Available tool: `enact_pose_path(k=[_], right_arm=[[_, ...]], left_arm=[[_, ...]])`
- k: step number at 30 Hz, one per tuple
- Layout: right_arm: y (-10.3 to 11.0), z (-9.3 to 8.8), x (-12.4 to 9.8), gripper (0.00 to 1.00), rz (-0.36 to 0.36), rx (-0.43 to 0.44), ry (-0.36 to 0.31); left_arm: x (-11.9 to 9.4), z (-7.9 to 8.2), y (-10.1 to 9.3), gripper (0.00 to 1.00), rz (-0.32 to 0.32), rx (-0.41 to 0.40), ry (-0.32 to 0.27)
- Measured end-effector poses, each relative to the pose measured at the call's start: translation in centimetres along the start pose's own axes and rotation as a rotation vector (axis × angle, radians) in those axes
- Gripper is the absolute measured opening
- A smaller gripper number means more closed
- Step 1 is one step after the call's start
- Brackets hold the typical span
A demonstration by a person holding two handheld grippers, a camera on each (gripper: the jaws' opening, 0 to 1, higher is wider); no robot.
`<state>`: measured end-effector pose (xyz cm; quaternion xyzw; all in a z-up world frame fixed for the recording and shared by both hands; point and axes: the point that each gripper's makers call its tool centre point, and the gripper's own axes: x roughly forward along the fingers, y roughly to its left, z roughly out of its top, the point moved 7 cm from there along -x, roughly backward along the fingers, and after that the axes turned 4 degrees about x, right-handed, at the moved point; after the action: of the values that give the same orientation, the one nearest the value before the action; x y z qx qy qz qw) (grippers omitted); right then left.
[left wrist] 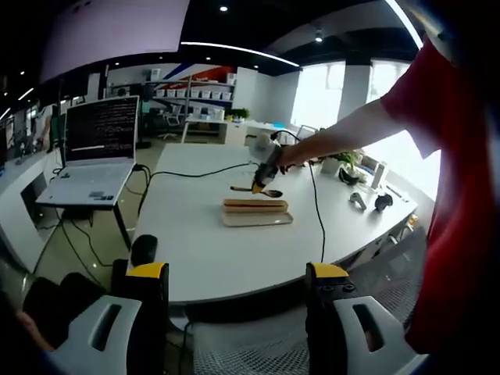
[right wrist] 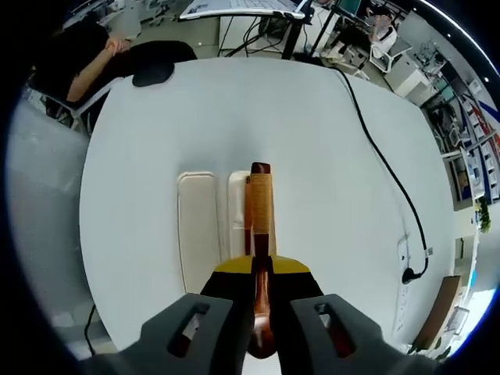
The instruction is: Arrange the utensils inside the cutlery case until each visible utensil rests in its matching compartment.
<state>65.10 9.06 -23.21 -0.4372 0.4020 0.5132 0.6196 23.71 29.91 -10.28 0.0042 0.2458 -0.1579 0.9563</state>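
The right tool (right wrist: 262, 289) hides the wooden utensil's (right wrist: 259, 211) lower end.

Open-plan office or lab. White table (left wrist: 234, 250) with a black cable (left wrist: 316, 211) trailing across it, open laptop (left wrist: 94, 152) on a side stand showing lines of text, shelves (left wrist: 195, 94) stacked with white boxes at the back, potted plant (left wrist: 238, 114), bright windows (left wrist: 320, 94), strip ceiling lights (left wrist: 234, 49), mesh chairs.

We see white table (left wrist: 234, 250) w/ cutlery case (left wrist: 256, 212), black cable (left wrist: 316, 205), mouse (right wrist: 153, 74) on it
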Motion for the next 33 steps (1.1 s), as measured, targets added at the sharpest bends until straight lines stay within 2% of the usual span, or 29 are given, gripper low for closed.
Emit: enact_pose_path(k=[8, 12, 17, 19, 21, 23, 29, 33], right_arm=[[-0.4, -0.8, 1.0, 0.02, 0.009, 0.012, 0.019], [0.0, -1.2, 1.5, 0.02, 0.0, -0.044, 0.074], [-0.1, -1.4, 2.4, 0.02, 0.006, -0.042, 0.071], [0.0, -1.6, 2.8, 0.02, 0.002, -0.075, 0.085], [-0.8, -1.7, 3.1, 0.02, -0.004, -0.075, 0.087], [-0.6, -1.8, 3.2, 0.02, 0.012, -0.033, 0.074], [-0.4, -1.8, 3.7, 0.02, 0.01, -0.053, 0.076], [0.4, -1.8, 3.3, 0.02, 0.015, -0.053, 0.075]], left_arm=[[0.4, -0.2, -0.2, 0.73, -0.015, -0.006, 0.009], [0.7, -0.4, -0.2, 0.73, -0.021, 0.0, 0.019], [0.9, -0.3, -0.3, 0.73, -0.018, -0.007, 0.016], [0.9, -0.3, -0.3, 0.73, -0.02, -0.007, 0.02], [1.0, -0.4, -0.2, 0.73, -0.02, -0.007, 0.023], [1.0, -0.4, -0.1, 0.73, -0.018, -0.008, 0.025], [0.9, -0.4, -0.1, 0.73, -0.008, -0.01, 0.024], [0.8, -0.8, -0.3, 0.73, -0.003, -0.016, 0.034]])
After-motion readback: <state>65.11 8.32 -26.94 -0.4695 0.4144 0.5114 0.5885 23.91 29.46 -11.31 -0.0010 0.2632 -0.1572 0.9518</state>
